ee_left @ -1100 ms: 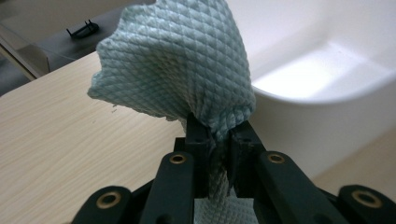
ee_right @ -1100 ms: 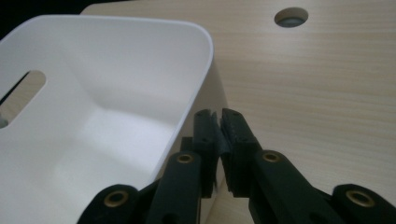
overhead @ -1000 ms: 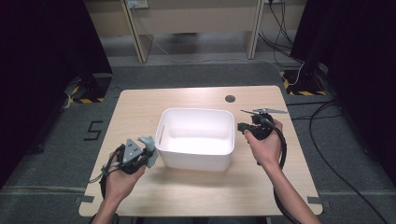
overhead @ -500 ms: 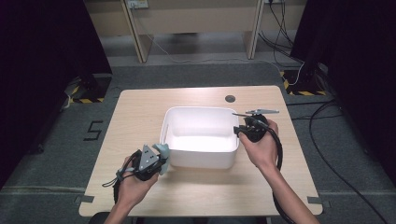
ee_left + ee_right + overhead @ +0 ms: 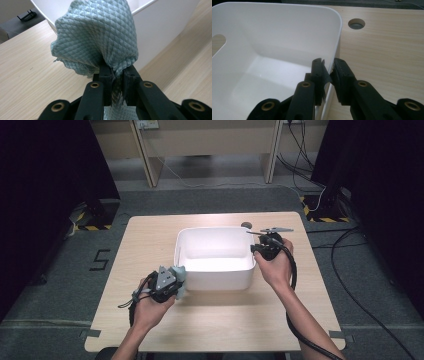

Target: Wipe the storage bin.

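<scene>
A white plastic tub [image 5: 220,280] stands mid-table, with nothing showing inside it. My left gripper [image 5: 178,283] is at the tub's front left corner, shut on a bunched teal waffle-weave cloth [image 5: 180,276]. In the left gripper view the cloth [image 5: 100,37] billows up from the jaws of the left gripper [image 5: 117,72], with the tub wall [image 5: 160,30] just behind it. My right gripper [image 5: 255,249] straddles the tub's right rim. In the right gripper view the right gripper [image 5: 328,67] has one jaw inside the tub [image 5: 274,32] and one outside. Its jaws have just been closing, and they pinch the wall.
A round cable hole [image 5: 246,225] sits in the wooden tabletop [image 5: 150,240] behind the tub and shows beside the rim as a cable hole [image 5: 356,24]. Cables trail from both grippers. Dark floor and desk legs lie beyond the table's far edge.
My left gripper has carried the cloth rightward, from the tub's left side to its front left corner. The right gripper has shifted slightly along the right rim.
</scene>
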{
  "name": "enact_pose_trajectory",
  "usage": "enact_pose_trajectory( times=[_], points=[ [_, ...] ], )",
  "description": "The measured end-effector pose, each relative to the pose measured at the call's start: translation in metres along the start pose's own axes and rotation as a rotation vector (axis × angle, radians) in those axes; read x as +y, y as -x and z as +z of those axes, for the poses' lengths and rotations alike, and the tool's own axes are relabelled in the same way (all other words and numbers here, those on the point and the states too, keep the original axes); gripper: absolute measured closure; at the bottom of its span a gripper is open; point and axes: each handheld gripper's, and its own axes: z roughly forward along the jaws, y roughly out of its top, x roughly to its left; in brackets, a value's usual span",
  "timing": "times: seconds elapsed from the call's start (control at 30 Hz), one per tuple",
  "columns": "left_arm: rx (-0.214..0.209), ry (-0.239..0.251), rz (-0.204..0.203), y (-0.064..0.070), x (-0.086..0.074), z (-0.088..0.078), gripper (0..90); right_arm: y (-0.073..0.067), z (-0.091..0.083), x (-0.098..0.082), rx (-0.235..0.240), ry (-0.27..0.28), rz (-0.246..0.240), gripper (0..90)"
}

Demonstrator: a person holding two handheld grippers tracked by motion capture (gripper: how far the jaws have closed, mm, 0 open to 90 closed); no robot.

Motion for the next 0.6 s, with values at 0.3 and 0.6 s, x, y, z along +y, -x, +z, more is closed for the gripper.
enact_pose_trajectory(
  times=[0.3, 0.6],
  points=[
    [-0.015, -0.005, -0.022, 0.009, -0.002, -0.001, 80.5, -0.007, -0.009, -0.016, 0.004, 0.005, 0.000, 76.7],
    [-0.038, -0.029, -0.046, 0.007, -0.001, 0.011, 80.5, -0.007, -0.009, -0.020, 0.014, 0.021, 0.008, 76.0]
  ],
)
